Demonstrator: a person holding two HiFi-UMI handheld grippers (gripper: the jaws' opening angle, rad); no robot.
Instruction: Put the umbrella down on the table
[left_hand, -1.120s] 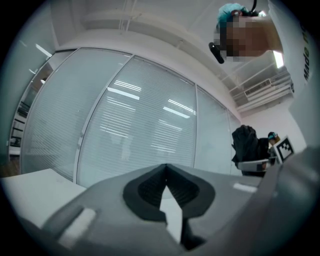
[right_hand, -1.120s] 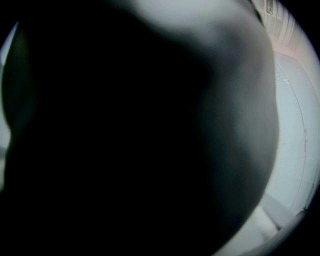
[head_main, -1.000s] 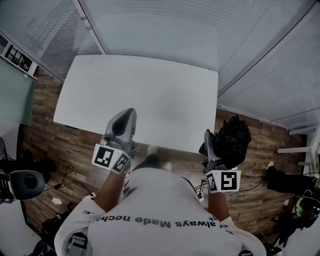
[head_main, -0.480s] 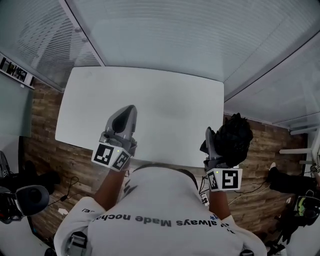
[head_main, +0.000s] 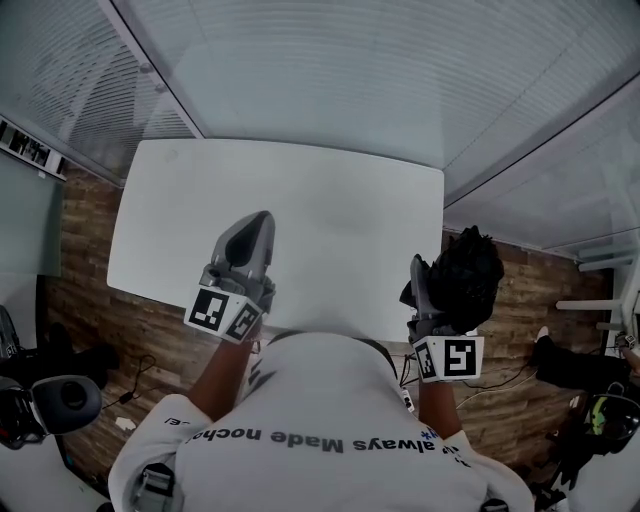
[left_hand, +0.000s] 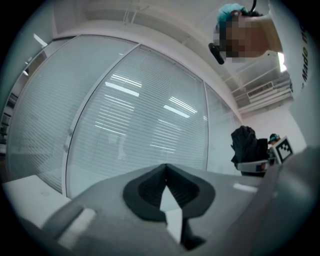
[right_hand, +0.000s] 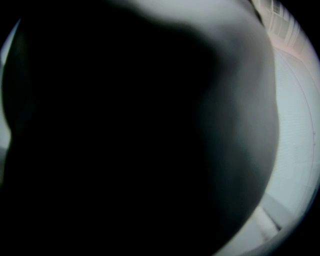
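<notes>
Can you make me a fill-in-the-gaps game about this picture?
The right gripper holds a black ___.
The table is coloured ___.
The left gripper holds ___.
Missing words: umbrella; white; nothing.

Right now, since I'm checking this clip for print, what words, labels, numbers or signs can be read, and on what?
"always Made noche": upside down on the person's white shirt, both ends hidden.
Left marker cube, right marker cube: square codes, no letters.
Umbrella: no print visible.
Small items on the left wall: too small to read.
</notes>
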